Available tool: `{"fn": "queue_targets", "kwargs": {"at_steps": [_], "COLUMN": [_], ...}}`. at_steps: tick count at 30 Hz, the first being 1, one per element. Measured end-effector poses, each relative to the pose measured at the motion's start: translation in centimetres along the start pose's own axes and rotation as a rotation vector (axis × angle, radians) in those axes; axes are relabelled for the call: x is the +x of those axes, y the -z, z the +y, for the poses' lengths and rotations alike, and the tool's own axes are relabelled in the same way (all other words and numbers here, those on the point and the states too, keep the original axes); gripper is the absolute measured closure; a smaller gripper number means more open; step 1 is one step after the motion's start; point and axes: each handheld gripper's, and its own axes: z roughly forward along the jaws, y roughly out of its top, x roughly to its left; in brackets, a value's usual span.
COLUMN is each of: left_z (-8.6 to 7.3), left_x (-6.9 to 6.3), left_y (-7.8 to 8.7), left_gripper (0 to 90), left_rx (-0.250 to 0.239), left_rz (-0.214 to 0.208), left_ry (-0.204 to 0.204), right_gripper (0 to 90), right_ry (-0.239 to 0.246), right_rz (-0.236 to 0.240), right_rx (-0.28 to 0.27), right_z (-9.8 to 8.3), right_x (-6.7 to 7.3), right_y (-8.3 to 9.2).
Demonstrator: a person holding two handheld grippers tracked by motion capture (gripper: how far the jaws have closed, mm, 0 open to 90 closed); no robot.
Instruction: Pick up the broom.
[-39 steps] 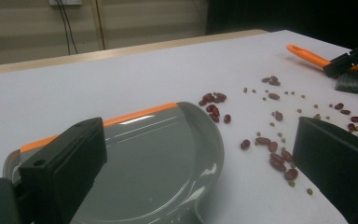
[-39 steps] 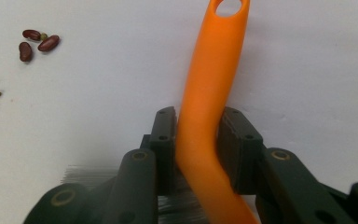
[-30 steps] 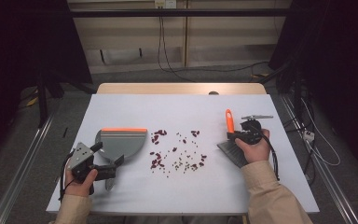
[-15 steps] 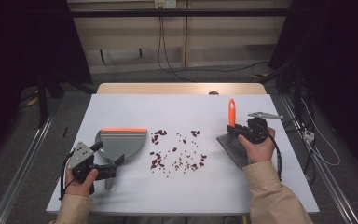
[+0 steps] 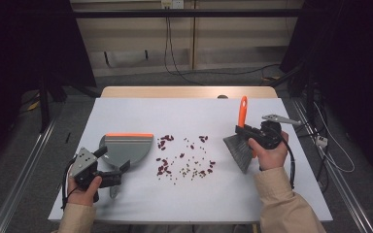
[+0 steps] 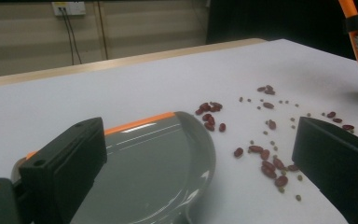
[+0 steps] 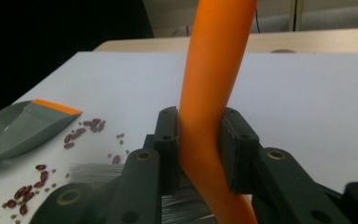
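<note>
A grey dustpan (image 5: pixel 126 147) with an orange lip lies on the white table (image 5: pixel 189 114) at the left. My left gripper (image 5: pixel 112 160) stands open, its jaws either side of the pan's rear end without pressing it; the left gripper view shows the dustpan (image 6: pixel 154 163) between the wide jaws. Dark red beans (image 5: pixel 184 160) and smaller seeds are scattered mid-table. At the right, my right gripper (image 5: pixel 251 132) is shut on the orange handle (image 7: pixel 212 93) of a brush (image 5: pixel 239 149), which hangs lifted with the handle pointing up and away and the grey bristles toward the beans.
A wooden strip (image 5: pixel 189 91) runs along the table's far edge. Cables (image 5: pixel 175 63) lie on the floor behind it, and metal rails (image 5: pixel 24 170) flank the table. Bare tabletop lies behind the beans and along the front edge.
The right hand has lifted the brush off the table and tipped its handle more upright. The left hand and the dustpan have stayed put.
</note>
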Motion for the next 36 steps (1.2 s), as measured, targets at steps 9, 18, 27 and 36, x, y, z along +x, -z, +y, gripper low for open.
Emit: {"fn": "queue_targets", "kwargs": {"at_steps": [9, 18, 27, 36], "left_z": [0.5, 2.2, 4.0, 5.9], "left_x": [-0.8, -1.7, -3.6, -5.9], "left_y": [-0.5, -1.7, -3.6, -6.3], "left_gripper": [2.8, 2.5, 3.8, 6.9], "left_rx": [-0.007, -0.020, 0.012, 0.036], "left_rz": [-0.025, -0.069, -0.135, -0.242], "left_ry": [-0.001, 0.012, -0.003, 0.012], "right_gripper": [71.4, 71.4, 71.3, 71.3], "right_ry": [-0.004, 0.006, 0.029, 0.069], "right_rz": [0.050, 0.097, 0.131, 0.149], "right_rx": [-0.036, -0.078, -0.088, -0.079], "right_z": [0.5, 1.3, 2.0, 2.1], "right_x": [0.8, 2.3, 4.0, 5.8], "right_y": [0.5, 0.5, -0.5, -2.1]}}
